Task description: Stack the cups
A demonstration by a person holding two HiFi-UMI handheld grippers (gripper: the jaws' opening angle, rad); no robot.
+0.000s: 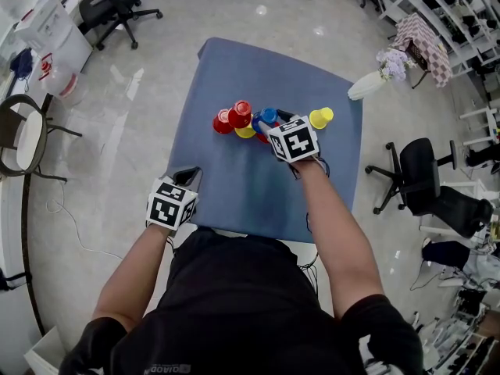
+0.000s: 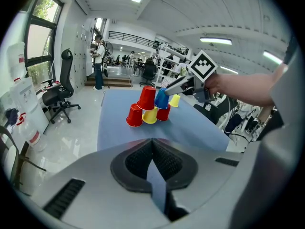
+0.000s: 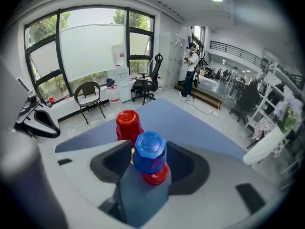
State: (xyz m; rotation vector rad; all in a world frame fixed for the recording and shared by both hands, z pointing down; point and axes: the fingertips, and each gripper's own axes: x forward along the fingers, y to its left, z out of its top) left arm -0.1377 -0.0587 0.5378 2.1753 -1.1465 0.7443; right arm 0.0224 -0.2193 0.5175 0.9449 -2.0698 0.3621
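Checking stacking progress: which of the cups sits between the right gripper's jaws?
The blue cup, the only one of that colour: it is upside down just above a red cup, flanked by the right gripper's jaws.

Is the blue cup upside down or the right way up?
Upside down. The blue cup shows its closed flat bottom on top, and its wider end points down toward the red cup beneath.

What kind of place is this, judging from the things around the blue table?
Probably a large open office or lab workspace: black wheeled office chairs stand on a glossy pale floor, white open shelving racks line one side, and tall dark-framed windows fill one wall.
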